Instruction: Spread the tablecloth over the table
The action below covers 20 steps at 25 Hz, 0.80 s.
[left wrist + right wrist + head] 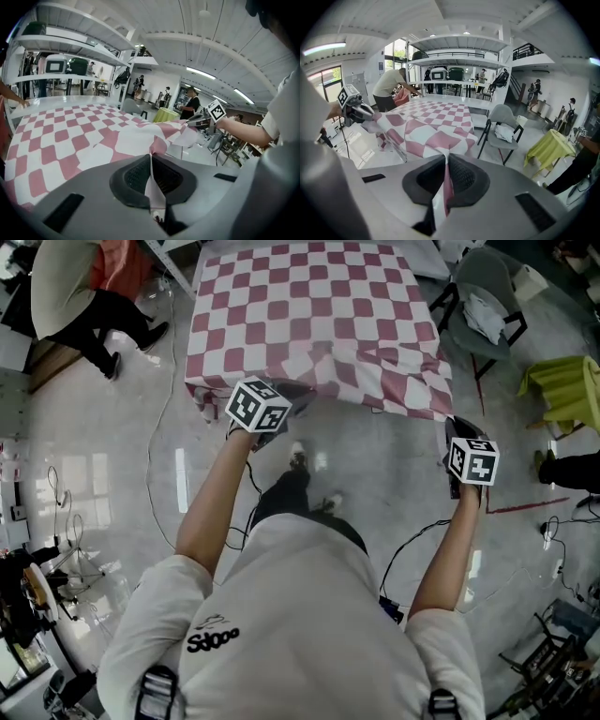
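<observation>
Table (70, 100): long, white; nearly all under the cloth; a bare strip shows at the far end in both gripper views
Tablecloth (309, 324): pink-and-white check; lies flat along the top and drapes down both long sides; the near hem is lifted off the table end and strung between the two grippers, sagging in soft folds at its middle
Bystander (391, 86): a person leans over the table's far end, hands near the cloth; what they are doing with it cannot be told
Chair (483, 296): grey, just beside the table's right side; a pale cloth lies on its seat; clear of the drape
Left gripper (295, 397): jaws pressed together on the hem near its left corner; a strip of fabric runs up between the pads
Right gripper (452, 427): jaws likewise clamped on the hem at the right corner; a pink fold is pinched between the pads
Step in hand (judged): drawing the near hem out and settling it over the table end
Method (judged): hold both corners level and well apart so the sag pulls flat; draw evenly so the checks run square to the edges; stop before the far end bares further; lower both corners together, then let go
</observation>
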{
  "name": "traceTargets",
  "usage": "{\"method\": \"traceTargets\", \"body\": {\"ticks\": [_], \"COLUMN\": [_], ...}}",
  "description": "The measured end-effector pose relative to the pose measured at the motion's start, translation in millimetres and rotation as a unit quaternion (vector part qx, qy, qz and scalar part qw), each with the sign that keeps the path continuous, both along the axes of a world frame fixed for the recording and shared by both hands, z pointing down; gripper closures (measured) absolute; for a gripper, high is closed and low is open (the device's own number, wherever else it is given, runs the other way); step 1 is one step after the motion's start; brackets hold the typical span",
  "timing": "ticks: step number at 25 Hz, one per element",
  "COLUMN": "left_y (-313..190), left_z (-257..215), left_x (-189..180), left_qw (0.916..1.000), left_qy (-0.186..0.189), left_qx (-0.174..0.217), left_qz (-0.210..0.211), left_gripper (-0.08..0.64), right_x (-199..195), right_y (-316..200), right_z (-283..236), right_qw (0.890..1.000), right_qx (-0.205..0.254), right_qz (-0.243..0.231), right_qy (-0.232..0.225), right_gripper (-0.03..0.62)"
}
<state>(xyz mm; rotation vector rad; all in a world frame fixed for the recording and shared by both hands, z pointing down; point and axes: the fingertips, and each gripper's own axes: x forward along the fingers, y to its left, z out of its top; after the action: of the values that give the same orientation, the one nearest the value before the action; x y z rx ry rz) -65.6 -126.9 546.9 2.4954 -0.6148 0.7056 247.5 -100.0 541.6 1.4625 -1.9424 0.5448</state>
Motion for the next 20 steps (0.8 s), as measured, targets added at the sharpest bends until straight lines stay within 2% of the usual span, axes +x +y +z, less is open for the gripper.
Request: {"method": "traceTargets", "body": {"ticks": [4, 14, 20], "left_y": [28, 57, 55], "left_z": [15, 62, 98], "left_x": [14, 30, 38], "left_qw": [0.9991, 0.9954, 0.9947], "left_qy": [0.001, -0.012, -0.032], "left_qx": [-0.026, -0.077, -0.082], "left_qz": [0.032, 0.056, 0.053], "left_gripper": [0.525, 0.525, 0.525], "right_x": [11, 30, 29], "right_y": [18, 41, 44], "right_z": [13, 54, 71], "right_qw": [1.0, 0.998, 0.998], "right_qx": [-0.008, -0.038, -0.055], "right_qz": [0.017, 0.051, 0.026], "right_qy": [0.001, 0.006, 0.022], "right_gripper": [0.56, 0.56, 0.56]}}
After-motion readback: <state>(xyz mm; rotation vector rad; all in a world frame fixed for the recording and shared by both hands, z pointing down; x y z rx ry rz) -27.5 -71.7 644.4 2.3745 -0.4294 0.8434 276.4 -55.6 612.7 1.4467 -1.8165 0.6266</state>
